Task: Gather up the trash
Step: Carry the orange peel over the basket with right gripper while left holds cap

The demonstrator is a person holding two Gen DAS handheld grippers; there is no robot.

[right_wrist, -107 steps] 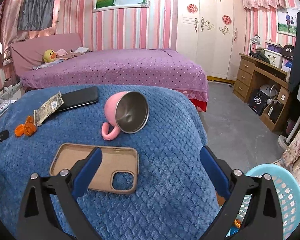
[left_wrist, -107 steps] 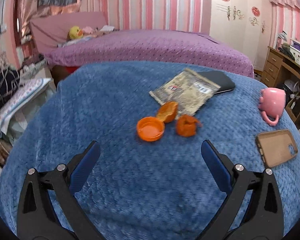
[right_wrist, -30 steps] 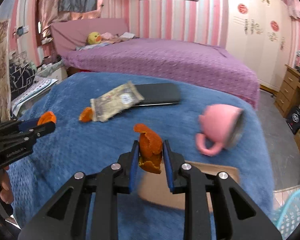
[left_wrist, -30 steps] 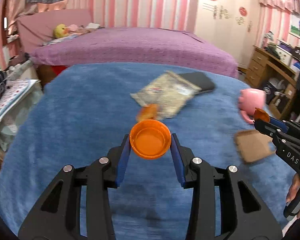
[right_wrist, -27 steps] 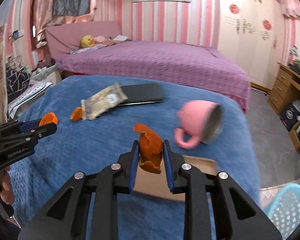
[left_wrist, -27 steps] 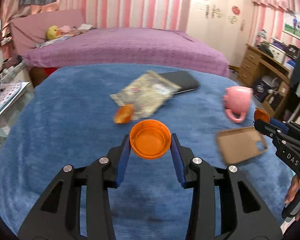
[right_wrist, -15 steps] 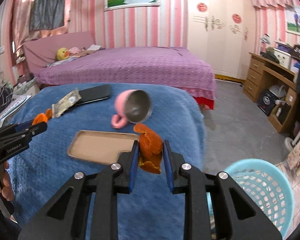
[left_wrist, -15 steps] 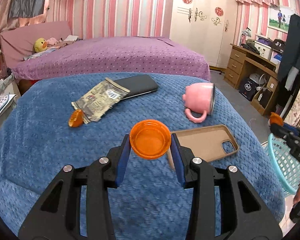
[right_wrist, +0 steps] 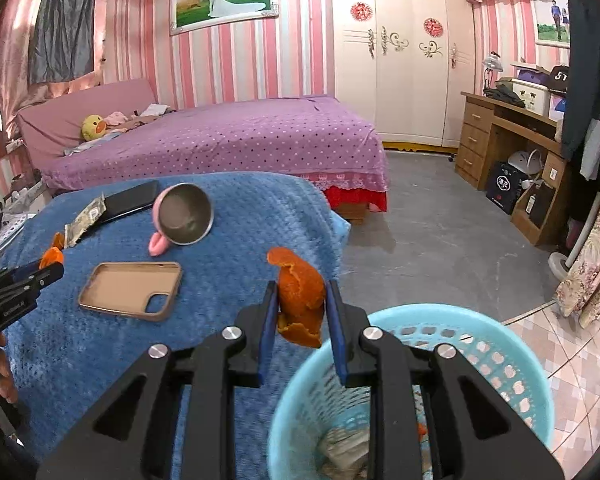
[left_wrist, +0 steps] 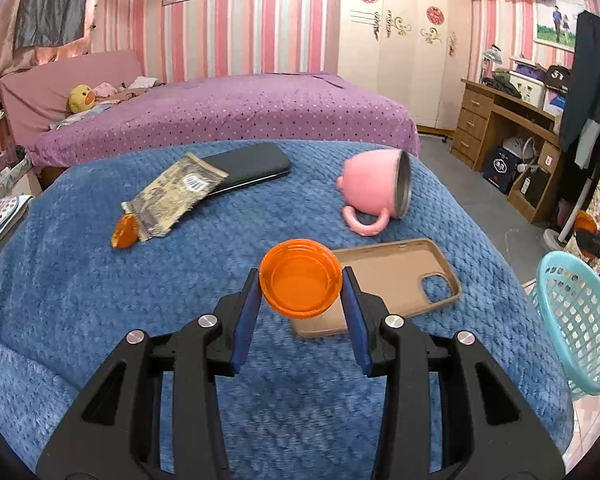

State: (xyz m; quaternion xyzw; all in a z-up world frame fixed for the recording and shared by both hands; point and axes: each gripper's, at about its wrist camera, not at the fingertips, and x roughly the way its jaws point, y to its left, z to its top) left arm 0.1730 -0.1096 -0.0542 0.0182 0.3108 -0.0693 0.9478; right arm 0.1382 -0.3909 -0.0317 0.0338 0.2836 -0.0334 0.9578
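- My right gripper [right_wrist: 302, 312] clamps the peel [right_wrist: 301, 300] at the basket's [right_wrist: 512, 344] near-left rim; releasing now risks dropping it outside.
- My left gripper [left_wrist: 300, 300] pinches the cap [left_wrist: 300, 278] by its edges; it could slip.

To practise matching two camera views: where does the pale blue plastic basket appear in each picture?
Left wrist view: the pale blue plastic basket sits at the right edge, beyond the blue blanket.
Right wrist view: it fills the lower right.
Shared landmark: the tan phone case.
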